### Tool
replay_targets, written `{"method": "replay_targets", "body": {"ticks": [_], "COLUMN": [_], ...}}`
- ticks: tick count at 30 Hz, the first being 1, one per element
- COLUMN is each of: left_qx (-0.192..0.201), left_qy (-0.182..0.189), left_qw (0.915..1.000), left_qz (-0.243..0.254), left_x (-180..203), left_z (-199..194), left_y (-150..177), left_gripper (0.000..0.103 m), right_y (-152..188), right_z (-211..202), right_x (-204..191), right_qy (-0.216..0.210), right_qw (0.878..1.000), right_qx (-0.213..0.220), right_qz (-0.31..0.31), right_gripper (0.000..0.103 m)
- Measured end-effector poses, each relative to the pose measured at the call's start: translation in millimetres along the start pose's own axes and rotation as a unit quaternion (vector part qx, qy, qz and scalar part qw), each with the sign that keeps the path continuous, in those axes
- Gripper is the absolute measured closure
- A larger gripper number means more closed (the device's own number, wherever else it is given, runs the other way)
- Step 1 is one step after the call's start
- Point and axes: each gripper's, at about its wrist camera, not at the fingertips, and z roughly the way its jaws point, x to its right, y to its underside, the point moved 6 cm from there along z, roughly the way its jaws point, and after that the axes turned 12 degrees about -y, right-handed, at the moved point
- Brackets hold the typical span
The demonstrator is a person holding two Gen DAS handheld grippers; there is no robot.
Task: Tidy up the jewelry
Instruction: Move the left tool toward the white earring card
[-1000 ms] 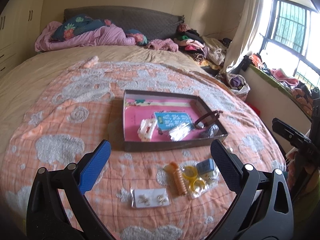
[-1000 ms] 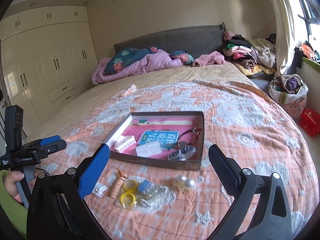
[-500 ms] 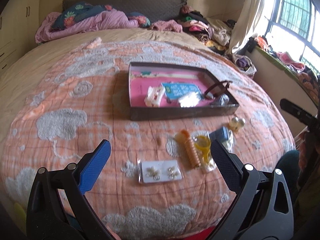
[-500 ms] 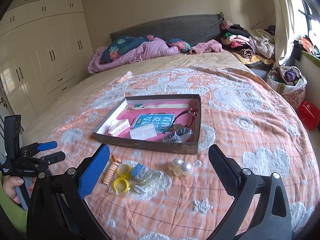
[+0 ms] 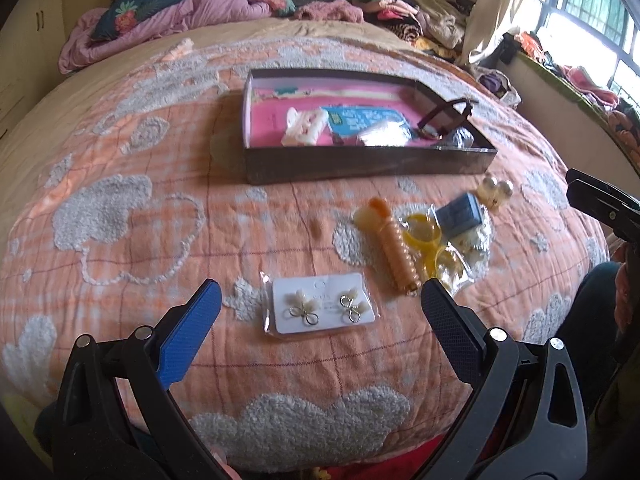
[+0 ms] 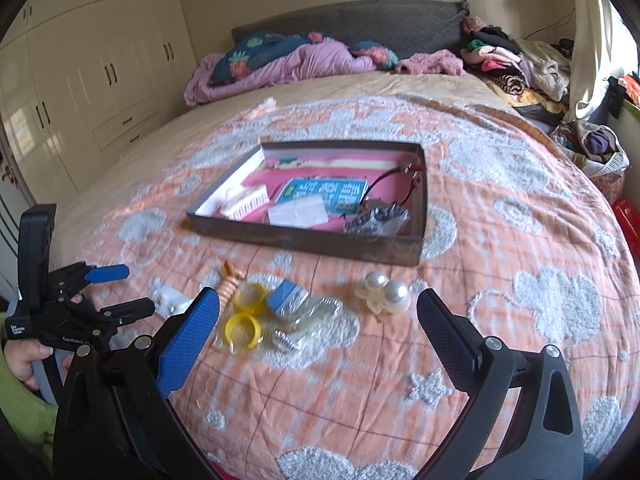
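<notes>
A dark shallow box (image 5: 360, 162) (image 6: 304, 238) with a pink floor lies on the orange bedspread and holds a white clip, a blue card and a dark strap. In front of it lie an earring card in a clear sleeve (image 5: 322, 308), an orange spiral hair tie (image 5: 394, 250) (image 6: 228, 286), yellow rings (image 5: 424, 234) (image 6: 242, 326), a small blue box (image 5: 458, 212) (image 6: 286, 294) and a pearl clip (image 5: 496, 192) (image 6: 386, 294). My left gripper (image 5: 318, 308) is open, just above the earring card. My right gripper (image 6: 318, 316) is open over the bagged items.
Crumpled bedding and pillows (image 6: 280, 60) lie at the headboard. Clothes (image 6: 516, 64) are piled at the far right. Wardrobes (image 6: 80, 80) stand on the left, a window (image 5: 592, 8) on the right. The bed's front edge (image 5: 304, 440) is close below the grippers.
Both grippers have drawn back and dropped lower toward the loose items at the bed's front. The earring card now sits between my left fingers. Both stay open.
</notes>
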Motion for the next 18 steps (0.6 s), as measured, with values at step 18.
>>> {"method": "replay_targets", "body": {"ticks": [18], "left_qx": [-0.043], "left_qy": [-0.023], "left_qw": [0.9987], "left_qz": [0.018], "left_x": [9], "left_z": [44], "left_y": [19], "left_gripper": [0.010], "right_y": [38], "right_z": [64], "right_x": [21], "right_qy": [0.027], "right_qw": [0.995], "right_qx": [-0.090], "right_qz": [-0.012], "right_gripper": [0.005]}}
